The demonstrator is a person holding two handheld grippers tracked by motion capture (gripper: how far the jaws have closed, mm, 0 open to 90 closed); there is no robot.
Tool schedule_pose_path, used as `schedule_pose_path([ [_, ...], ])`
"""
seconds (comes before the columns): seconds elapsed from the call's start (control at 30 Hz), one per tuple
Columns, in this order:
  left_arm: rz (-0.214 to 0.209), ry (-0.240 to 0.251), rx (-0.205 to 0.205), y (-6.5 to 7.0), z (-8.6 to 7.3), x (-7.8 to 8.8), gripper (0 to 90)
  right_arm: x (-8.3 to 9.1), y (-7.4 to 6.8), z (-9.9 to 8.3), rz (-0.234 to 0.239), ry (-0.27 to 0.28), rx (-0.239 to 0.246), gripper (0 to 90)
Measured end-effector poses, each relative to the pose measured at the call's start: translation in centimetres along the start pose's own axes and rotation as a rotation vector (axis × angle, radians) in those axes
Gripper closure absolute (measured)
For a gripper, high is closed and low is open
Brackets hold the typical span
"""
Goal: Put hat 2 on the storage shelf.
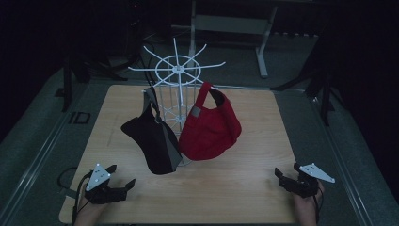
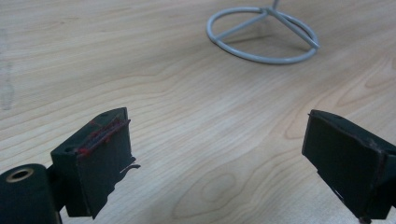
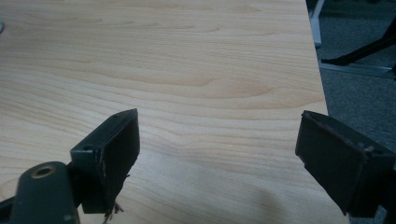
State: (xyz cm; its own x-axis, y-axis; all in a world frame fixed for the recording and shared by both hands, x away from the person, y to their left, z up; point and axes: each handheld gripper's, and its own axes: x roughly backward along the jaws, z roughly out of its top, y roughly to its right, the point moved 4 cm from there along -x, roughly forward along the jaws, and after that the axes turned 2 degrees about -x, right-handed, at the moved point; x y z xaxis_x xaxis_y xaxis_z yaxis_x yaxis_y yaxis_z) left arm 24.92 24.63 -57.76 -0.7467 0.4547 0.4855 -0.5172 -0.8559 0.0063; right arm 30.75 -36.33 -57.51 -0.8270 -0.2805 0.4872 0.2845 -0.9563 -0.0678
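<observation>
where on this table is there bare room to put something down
Bare wood runs along the near edge of the table between the left gripper and the right gripper, and along both side edges. The middle is crowded: the white rack, black cap, red cap.

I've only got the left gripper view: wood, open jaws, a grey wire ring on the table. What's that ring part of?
Observer: It's the foot of a white wire rack standing mid-table, with spokes at the top.
Operator: Anything on the rack?
Observer: Two caps hang from it: a black cap on its left side and a red cap on its right.
Operator: Where's the right gripper?
Observer: The right gripper sits near the table's near right corner, jaws open, nothing between them.
Operator: And my left one relative to the caps?
Observer: The left gripper is at the near left, below the black cap and apart from it.
</observation>
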Motion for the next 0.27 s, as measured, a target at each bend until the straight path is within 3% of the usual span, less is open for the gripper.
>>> schedule_pose_path([
  [0.27, 0.010, -0.005, 0.014, -0.22, -0.22, -0.02, 8.7, 0.00, 0.03, 0.00, -0.003, 0.000, -0.001, 13.6],
])
